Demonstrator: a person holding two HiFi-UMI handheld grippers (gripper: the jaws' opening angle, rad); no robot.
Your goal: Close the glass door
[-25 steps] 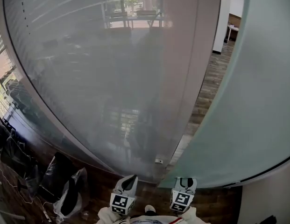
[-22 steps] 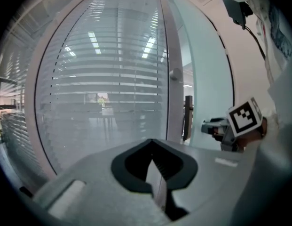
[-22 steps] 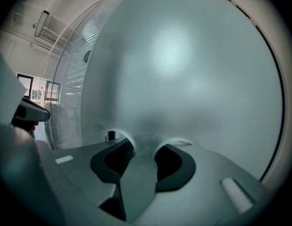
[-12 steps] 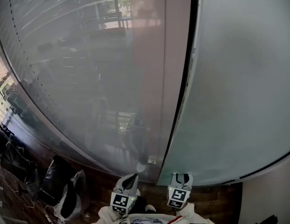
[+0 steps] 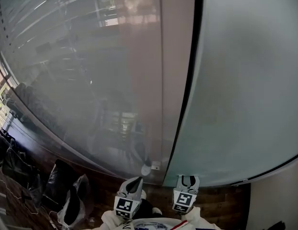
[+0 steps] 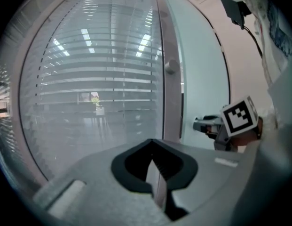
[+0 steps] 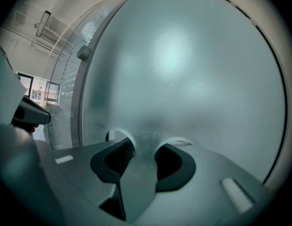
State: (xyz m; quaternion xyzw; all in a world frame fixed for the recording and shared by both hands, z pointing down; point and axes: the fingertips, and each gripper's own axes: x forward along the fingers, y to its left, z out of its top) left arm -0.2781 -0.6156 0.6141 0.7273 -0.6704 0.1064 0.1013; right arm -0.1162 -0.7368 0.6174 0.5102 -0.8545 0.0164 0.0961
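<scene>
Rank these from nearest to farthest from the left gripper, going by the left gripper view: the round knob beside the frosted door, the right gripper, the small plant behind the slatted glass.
1. Right gripper: close alongside, at the right.
2. Round knob: ahead and higher, just left of the frosted door.
3. Small plant: far off beyond the slatted glass, left of centre.

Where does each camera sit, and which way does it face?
Head view: on the person's head, facing steeply down at the frosted door and slatted glass wall; left gripper and right gripper show below.
Left gripper view: on the left gripper, facing that wall past shut jaws; right gripper at right.
Right gripper view: on the right gripper, facing the frosted door past open jaws.
Shared: all show the frosted door.
</scene>
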